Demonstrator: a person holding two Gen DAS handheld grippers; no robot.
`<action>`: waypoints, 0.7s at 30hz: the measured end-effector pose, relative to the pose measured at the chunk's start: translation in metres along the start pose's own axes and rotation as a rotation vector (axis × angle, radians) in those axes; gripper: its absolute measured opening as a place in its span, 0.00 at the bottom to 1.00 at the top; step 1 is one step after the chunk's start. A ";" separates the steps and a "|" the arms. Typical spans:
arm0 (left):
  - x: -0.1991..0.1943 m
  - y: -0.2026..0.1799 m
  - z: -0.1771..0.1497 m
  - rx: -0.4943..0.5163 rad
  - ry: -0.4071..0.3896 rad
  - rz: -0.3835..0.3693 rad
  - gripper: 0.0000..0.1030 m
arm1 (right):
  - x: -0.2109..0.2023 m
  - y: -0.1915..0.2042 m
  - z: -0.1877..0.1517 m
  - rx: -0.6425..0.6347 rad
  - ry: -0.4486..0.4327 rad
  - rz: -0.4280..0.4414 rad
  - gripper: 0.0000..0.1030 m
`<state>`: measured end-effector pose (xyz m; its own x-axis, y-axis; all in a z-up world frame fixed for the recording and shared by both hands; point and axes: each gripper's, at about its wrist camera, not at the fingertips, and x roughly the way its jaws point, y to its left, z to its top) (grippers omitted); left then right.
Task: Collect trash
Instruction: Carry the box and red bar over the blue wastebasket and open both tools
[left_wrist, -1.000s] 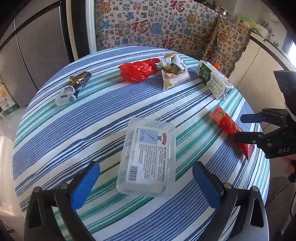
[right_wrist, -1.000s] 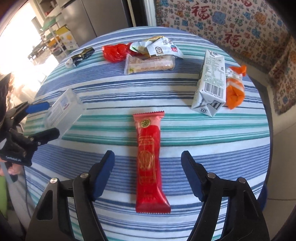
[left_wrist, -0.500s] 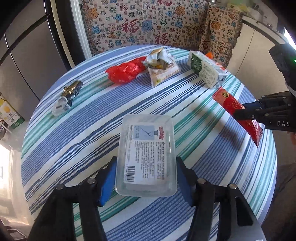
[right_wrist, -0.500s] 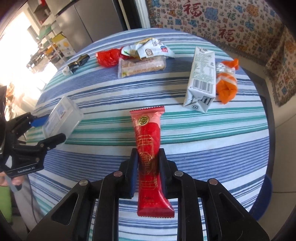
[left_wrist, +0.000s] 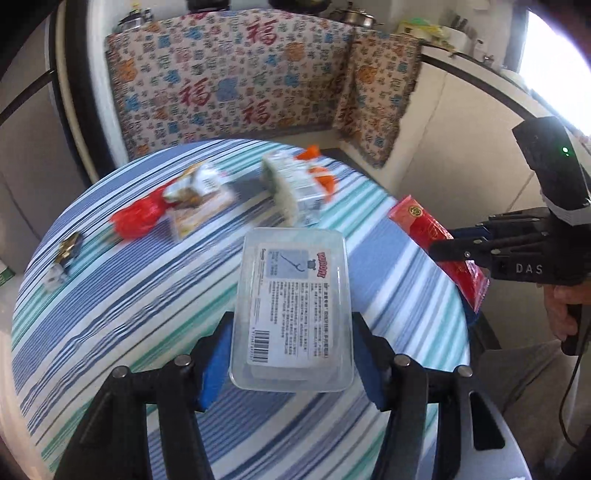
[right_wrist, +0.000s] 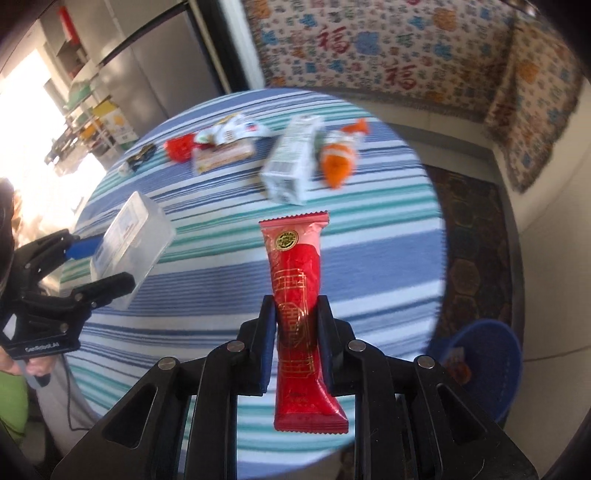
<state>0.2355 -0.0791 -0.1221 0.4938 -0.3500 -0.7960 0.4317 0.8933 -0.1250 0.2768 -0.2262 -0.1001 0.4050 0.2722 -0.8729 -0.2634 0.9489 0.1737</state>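
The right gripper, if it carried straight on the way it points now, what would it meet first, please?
Probably the striped tablecloth. The right gripper, shut on the red wrapper, points steeply down at bare cloth short of the milk carton. Depth is hard to judge through the fisheye.

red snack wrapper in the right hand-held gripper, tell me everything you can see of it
The red snack wrapper is a long, glossy, sealed pouch with crimped zigzag ends, a round gold-and-black emblem near its far end and gold line patterns down its length. The right hand-held gripper is shut on it around the middle, pinching it narrow there, so both ends stick out. It is lifted above the striped tablecloth, touching only the pads.
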 end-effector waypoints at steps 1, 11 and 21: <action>0.003 -0.011 0.005 0.012 -0.002 -0.017 0.59 | -0.008 -0.015 -0.004 0.020 -0.006 -0.017 0.20; 0.045 -0.143 0.051 0.113 0.004 -0.205 0.59 | -0.064 -0.173 -0.068 0.257 -0.052 -0.175 0.20; 0.130 -0.254 0.070 0.159 0.095 -0.291 0.59 | -0.045 -0.293 -0.126 0.474 -0.080 -0.248 0.20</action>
<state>0.2424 -0.3713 -0.1524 0.2639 -0.5491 -0.7930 0.6603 0.7021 -0.2665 0.2259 -0.5366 -0.1694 0.4747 0.0244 -0.8798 0.2648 0.9494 0.1692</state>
